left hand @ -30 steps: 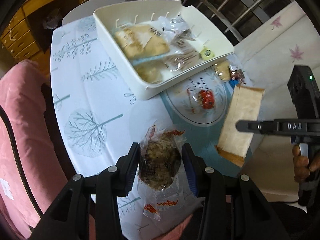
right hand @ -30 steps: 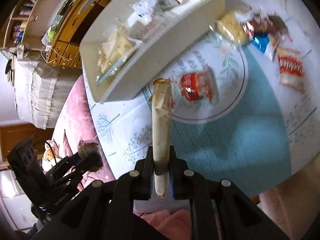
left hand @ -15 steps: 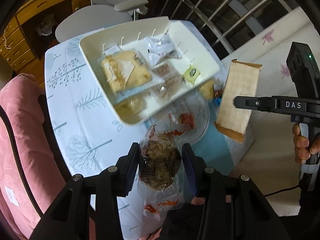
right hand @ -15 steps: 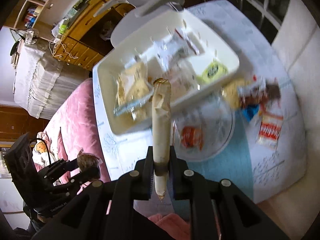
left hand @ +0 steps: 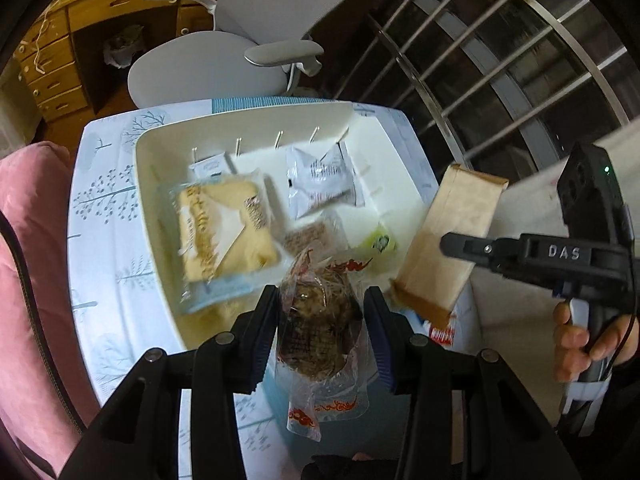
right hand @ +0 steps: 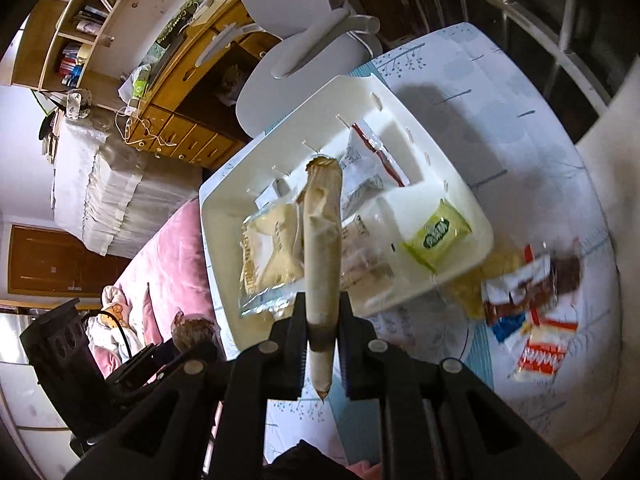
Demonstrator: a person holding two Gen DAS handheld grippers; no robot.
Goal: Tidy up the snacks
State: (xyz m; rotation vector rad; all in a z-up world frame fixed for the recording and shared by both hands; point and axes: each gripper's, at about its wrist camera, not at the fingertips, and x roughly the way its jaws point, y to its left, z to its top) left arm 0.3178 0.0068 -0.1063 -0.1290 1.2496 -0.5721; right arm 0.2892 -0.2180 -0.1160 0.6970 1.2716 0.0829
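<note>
My left gripper (left hand: 322, 312) is shut on a clear-wrapped brown cake snack (left hand: 316, 324), held in the air over the near edge of the white tray (left hand: 144, 184). My right gripper (right hand: 323, 316) is shut on a flat tan paper packet (right hand: 322, 240), seen edge-on here and broadside as the tan packet (left hand: 452, 236) in the left wrist view, hanging by the tray's right side. The tray (right hand: 216, 224) holds several wrapped snacks, among them a yellow pastry pack (left hand: 220, 232), a white pack (left hand: 320, 184) and a green one (right hand: 438, 234).
Loose snacks (right hand: 528, 292) lie on the tree-print tablecloth (left hand: 104, 216) right of the tray. A grey office chair (left hand: 224, 56) stands behind the table, a pink sofa (left hand: 28, 264) to the left, window bars (left hand: 500, 52) beyond. A hand (left hand: 576, 344) grips the right tool.
Both grippers have risen and moved forward with their snacks, so they now hang over and beside the tray instead of over the table's near part. Grips unchanged.
</note>
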